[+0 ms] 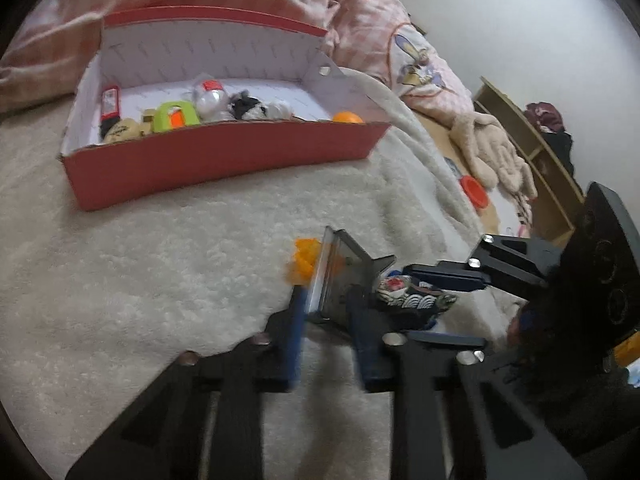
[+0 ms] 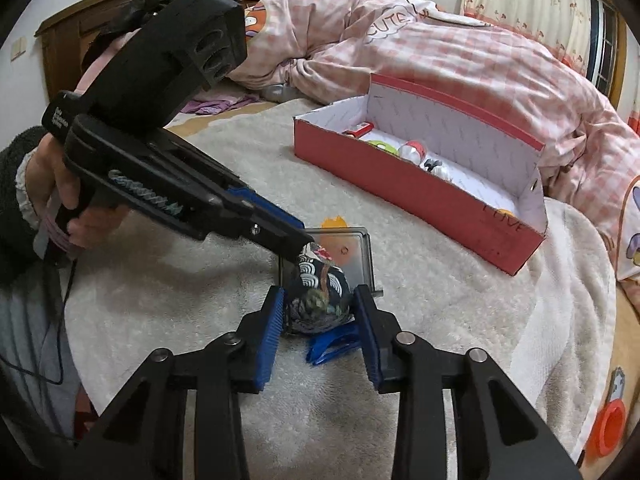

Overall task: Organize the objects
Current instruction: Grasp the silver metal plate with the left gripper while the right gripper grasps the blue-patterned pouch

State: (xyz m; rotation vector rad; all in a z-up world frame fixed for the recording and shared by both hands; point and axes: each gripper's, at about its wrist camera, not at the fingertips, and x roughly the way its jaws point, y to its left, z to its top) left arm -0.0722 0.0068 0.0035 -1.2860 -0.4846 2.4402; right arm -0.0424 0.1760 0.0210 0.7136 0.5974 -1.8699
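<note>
My left gripper (image 1: 326,304) clamps the clear plastic case (image 1: 340,276); my right gripper (image 2: 320,312) clamps the dark wave-patterned fabric pouch (image 2: 318,296) on the near blanket (image 2: 200,280).

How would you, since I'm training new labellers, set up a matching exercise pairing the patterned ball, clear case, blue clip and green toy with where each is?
Things:
1. patterned ball
2. clear case
3. blue clip
4. green toy

Places:
A. inside the red box
B. squeezed between the pads of the right gripper
C. lying loose on the white blanket
D. clamped in the left gripper

Pairs: 1-B, 2-D, 3-C, 4-A
</note>
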